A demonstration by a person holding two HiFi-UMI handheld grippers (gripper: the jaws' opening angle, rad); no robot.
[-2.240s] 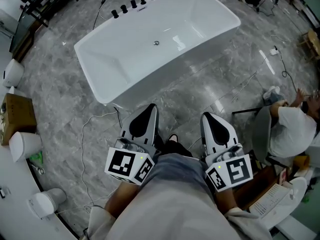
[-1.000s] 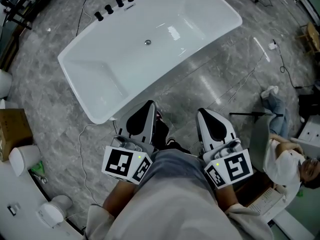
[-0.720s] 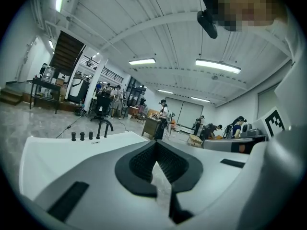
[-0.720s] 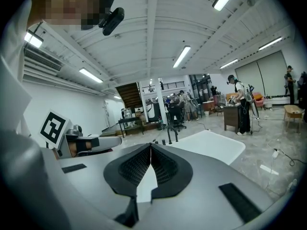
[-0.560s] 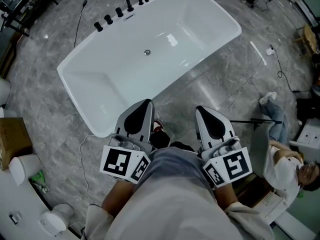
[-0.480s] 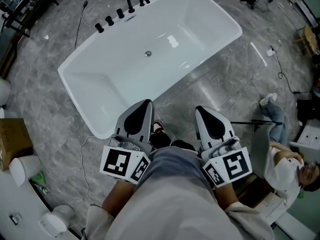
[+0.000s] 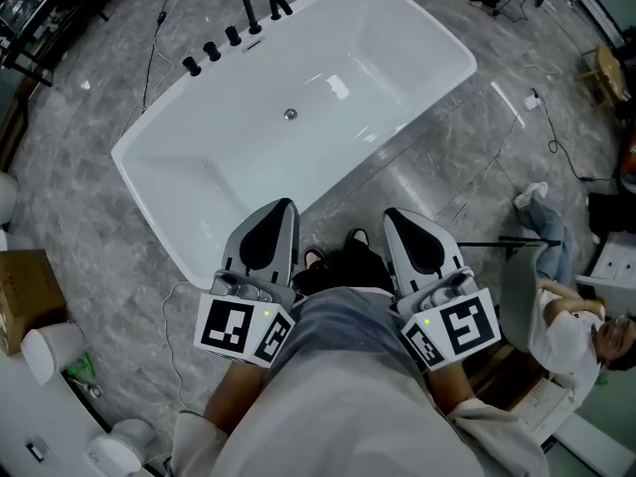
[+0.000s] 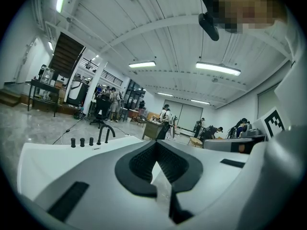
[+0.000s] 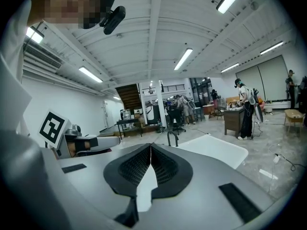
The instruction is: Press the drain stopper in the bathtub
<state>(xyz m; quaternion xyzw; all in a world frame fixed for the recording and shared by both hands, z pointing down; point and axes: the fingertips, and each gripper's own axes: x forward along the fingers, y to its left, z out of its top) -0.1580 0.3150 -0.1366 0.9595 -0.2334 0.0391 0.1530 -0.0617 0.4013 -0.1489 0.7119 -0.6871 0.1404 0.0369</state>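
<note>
With left gripper (image 7: pixel 282 205) and right gripper (image 7: pixel 394 213) both closed and empty, you could clip the bathtub (image 7: pixel 388 48) rim; the drain stopper (image 7: pixel 290 114) sits deep.

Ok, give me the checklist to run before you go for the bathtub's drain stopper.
1. Sight of the drain stopper: ok, uncovered on the floor of the bathtub.
2. Stopper up or already down: cannot tell, too small.
3. Free left gripper: ok, jaws shut on nothing.
4. Free right gripper: ok, jaws shut on nothing.
5. Close enough to press: not ok, both grippers are on the tub's near side, away from the stopper.
</note>
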